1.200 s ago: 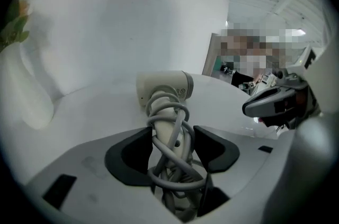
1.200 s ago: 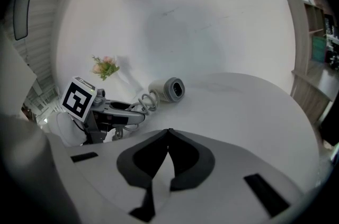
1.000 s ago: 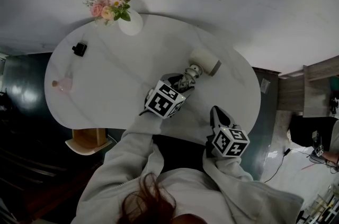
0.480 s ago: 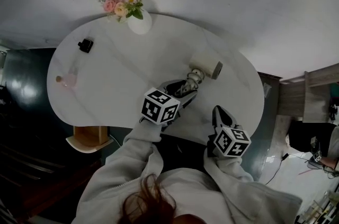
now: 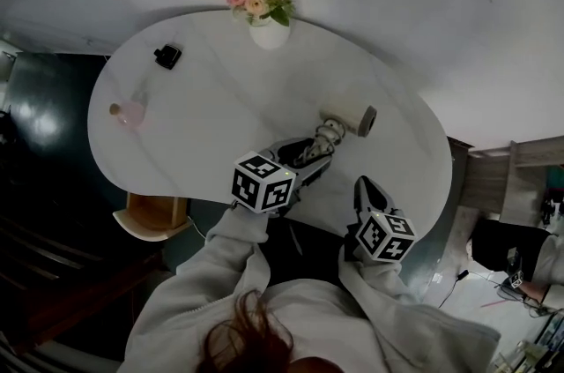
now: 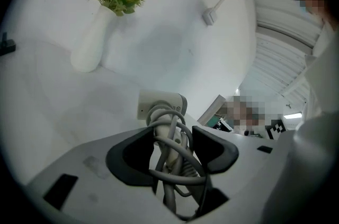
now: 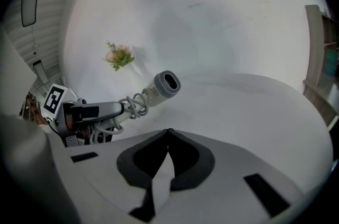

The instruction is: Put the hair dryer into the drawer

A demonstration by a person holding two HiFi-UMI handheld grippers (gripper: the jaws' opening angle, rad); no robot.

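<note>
Facing right is the hair dryer (handle in left gripper).

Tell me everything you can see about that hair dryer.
The hair dryer is pale cream, plastic by its look, with a short barrel ending in a grey ring round a dark opening. Its grey cord is coiled round the handle. The left gripper clamps that wrapped handle, barrel pointing away from the person, over the white table. Whether it rests on the table is unclear.

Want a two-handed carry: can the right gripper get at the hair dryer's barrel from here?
Probably yes: only bare table lies between the hair dryer in the left gripper and the right gripper, whose jaws are shut.
</note>
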